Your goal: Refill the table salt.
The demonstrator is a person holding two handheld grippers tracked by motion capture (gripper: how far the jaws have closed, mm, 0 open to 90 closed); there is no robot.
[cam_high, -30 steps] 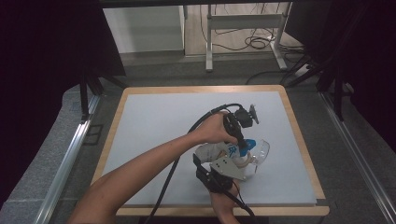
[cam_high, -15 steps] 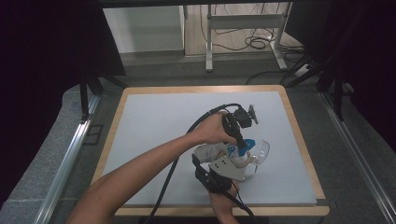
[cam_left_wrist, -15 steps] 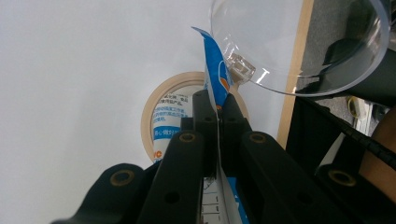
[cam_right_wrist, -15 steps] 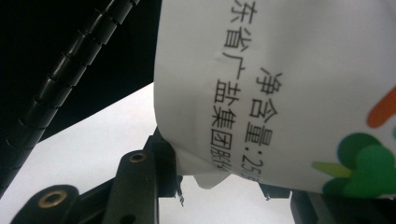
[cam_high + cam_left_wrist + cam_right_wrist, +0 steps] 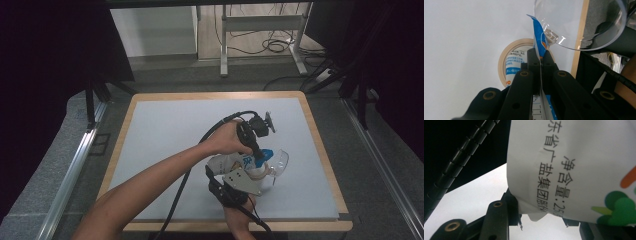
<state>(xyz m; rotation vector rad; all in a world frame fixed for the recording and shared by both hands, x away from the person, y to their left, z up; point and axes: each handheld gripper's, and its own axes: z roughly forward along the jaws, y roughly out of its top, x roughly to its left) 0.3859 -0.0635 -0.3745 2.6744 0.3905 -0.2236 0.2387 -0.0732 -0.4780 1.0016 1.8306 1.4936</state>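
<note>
A: Left gripper (image 5: 540, 58) is clamped tight on the salt bag's (image 5: 235, 163) blue top corner; right gripper (image 5: 541, 220) grips its white bottom end.

B: Keep both firm — tip slowly into the clear cup (image 5: 280, 161).

A: The bag sits at five o'clock on the white mat (image 5: 165, 130), long axis toward three o'clock, mouth at the cup.

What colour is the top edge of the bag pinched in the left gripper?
Blue, with a touch of orange, on a white bag; the left gripper view shows it best, clamped in the left gripper.

Bright white tabletop, dark surroundings, close-ups slightly soft.
</note>
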